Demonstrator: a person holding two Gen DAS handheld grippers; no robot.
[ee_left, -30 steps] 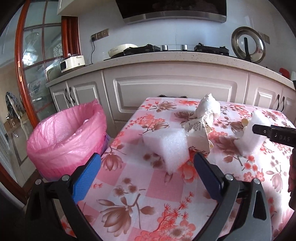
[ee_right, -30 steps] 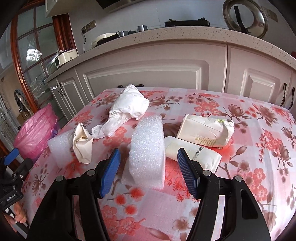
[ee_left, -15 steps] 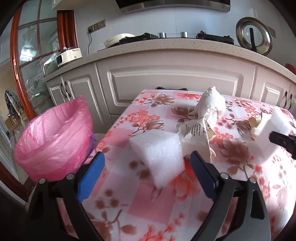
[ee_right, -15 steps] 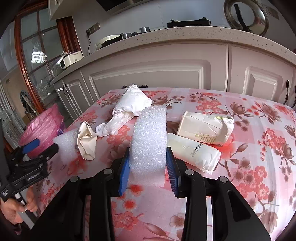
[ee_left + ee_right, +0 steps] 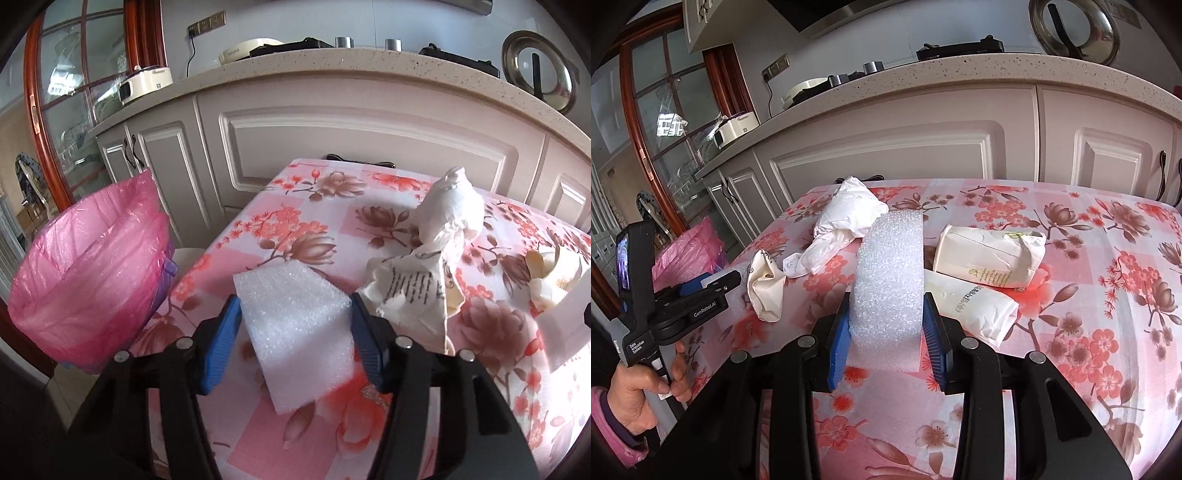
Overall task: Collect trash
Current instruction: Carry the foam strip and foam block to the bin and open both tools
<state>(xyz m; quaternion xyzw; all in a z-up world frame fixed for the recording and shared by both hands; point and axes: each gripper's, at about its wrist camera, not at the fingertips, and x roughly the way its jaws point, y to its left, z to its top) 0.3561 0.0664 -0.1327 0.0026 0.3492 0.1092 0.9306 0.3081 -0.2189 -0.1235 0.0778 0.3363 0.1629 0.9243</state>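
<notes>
Tabletop (image 5: 1108, 295) w/ pink floral cloth. On it: foam block (image 5: 295, 325) near left edge, crumpled printed wrapper (image 5: 410, 295) just beside it, white bag (image 5: 849, 218) behind. Tall foam strip (image 5: 890, 288) mid-table; can't tell if its base touches the cloth. Two cream packs (image 5: 990, 254) right of it, touching each other.

- Foam slab (image 5: 565, 332), left wrist view: cut off by the right edge.
- Pink-lined trash bin (image 5: 689, 254), right wrist view: mostly hidden behind the left gripper (image 5: 718, 282).
- Foam block (image 5: 733, 273) between that gripper's closing jaws: mostly hidden there.
- Print on the crumpled wrapper (image 5: 413, 291): too small to read.
</notes>
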